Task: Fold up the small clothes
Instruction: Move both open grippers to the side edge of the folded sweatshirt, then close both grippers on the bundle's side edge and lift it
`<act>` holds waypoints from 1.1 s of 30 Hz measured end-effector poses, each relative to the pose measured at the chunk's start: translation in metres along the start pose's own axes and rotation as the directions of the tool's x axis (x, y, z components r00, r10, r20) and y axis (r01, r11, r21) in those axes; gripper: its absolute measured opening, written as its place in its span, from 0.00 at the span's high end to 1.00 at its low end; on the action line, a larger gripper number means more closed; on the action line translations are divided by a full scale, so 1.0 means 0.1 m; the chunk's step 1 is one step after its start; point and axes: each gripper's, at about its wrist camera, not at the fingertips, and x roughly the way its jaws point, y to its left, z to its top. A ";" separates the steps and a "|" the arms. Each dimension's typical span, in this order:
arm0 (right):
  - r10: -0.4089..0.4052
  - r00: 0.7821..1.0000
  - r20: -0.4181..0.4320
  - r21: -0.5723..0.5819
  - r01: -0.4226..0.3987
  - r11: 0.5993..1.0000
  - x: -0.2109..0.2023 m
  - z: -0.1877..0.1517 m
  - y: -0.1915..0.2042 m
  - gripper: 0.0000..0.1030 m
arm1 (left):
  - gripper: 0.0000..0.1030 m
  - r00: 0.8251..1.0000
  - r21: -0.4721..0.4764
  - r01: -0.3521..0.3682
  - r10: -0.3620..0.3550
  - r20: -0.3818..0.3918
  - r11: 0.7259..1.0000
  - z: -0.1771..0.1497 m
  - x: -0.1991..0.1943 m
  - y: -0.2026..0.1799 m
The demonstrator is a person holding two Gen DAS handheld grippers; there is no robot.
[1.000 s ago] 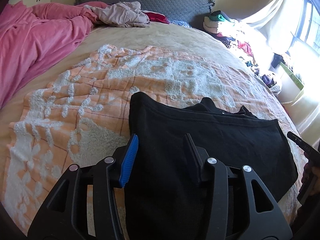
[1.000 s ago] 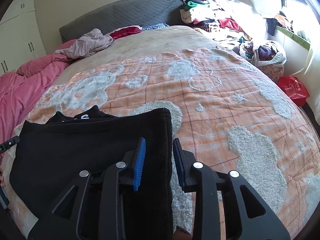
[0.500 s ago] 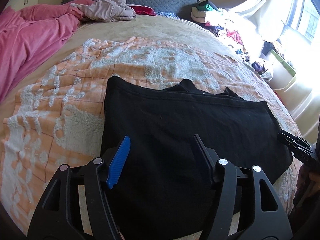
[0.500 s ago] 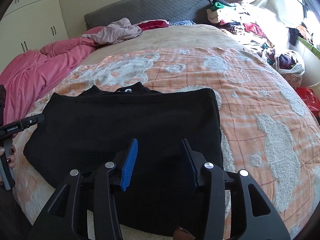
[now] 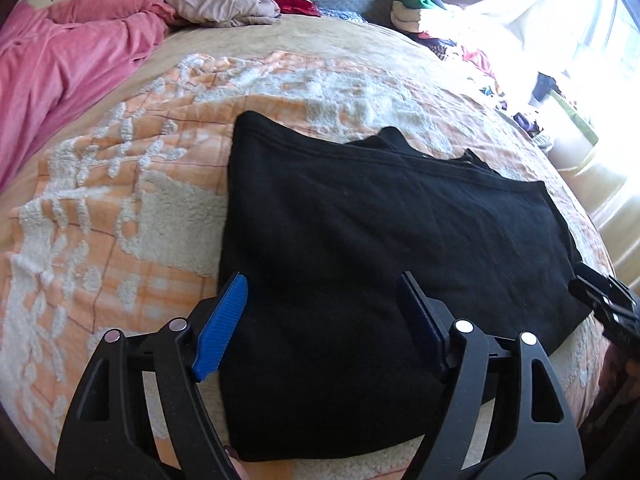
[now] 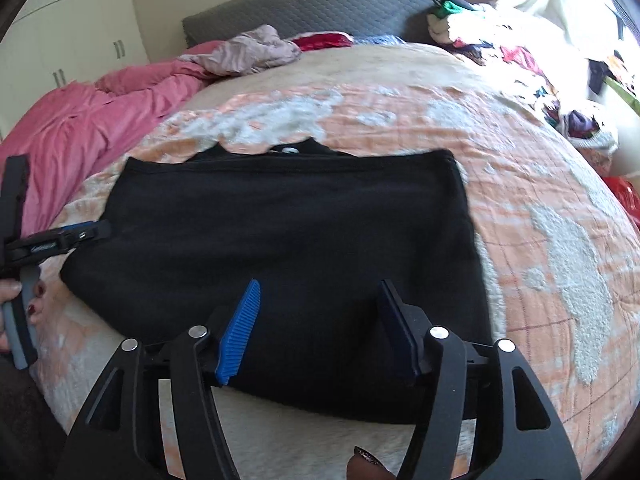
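A black garment (image 5: 360,248) lies folded flat on the orange and white blanket (image 5: 120,208); it also shows in the right wrist view (image 6: 288,248). Its collar pokes out at the far edge. My left gripper (image 5: 324,308) is open and empty, held above the garment's near left part. My right gripper (image 6: 320,316) is open and empty, held above the garment's near right part. Each gripper shows at the edge of the other's view, the right one (image 5: 608,300) and the left one (image 6: 60,240).
A pink duvet (image 5: 60,64) is bunched at the left. A beige garment (image 5: 224,4) and a red one (image 5: 298,5) lie near the grey headboard (image 6: 312,4). Piles of clothes (image 6: 520,52) lie at the far right by the window.
Both grippers opened wider and pulled back towards the near edge of the black garment. The right gripper moved from the garment's right edge to above the garment itself.
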 end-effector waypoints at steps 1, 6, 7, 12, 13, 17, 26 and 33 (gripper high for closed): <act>0.011 1.000 0.011 -0.030 -0.010 0.999 -0.02 0.00 0.11 0.36 | 0.32 1.000 -0.008 0.000 0.000 0.002 1.000 0.02 -0.01 0.03; 0.073 0.997 0.031 -0.198 -0.066 0.978 -0.05 -0.04 0.74 0.24 | 0.24 0.999 -0.018 -0.041 0.041 0.010 0.999 0.09 -0.04 0.11; 0.080 0.996 0.031 -0.226 -0.072 0.972 -0.05 -0.05 0.84 0.24 | 0.24 0.999 -0.024 -0.046 0.046 0.008 0.999 0.10 -0.04 0.14; 0.093 0.996 0.005 -0.388 -0.084 0.918 0.09 -0.15 1.44 0.19 | 0.11 0.997 -0.052 -0.075 0.075 0.002 0.996 0.14 -0.02 0.28; 0.086 0.996 0.001 -0.415 -0.078 0.906 0.12 -0.17 1.53 0.19 | 0.11 0.997 -0.062 -0.075 0.075 0.000 0.995 0.15 -0.02 0.32; 0.077 0.997 -0.004 -0.508 -0.068 0.859 0.23 -0.26 1.84 0.19 | 0.11 0.997 -0.087 -0.081 0.081 -0.006 0.993 0.17 -0.01 0.44; 0.017 1.000 -0.001 -0.596 -0.014 0.803 0.50 -0.25 2.22 0.16 | 0.11 0.994 -0.140 -0.107 0.104 -0.030 0.984 0.21 0.05 0.65; -0.012 1.000 0.015 -0.635 0.019 0.773 0.74 -0.14 2.44 0.14 | 0.11 0.994 -0.167 -0.110 0.105 -0.043 0.980 0.25 0.10 0.74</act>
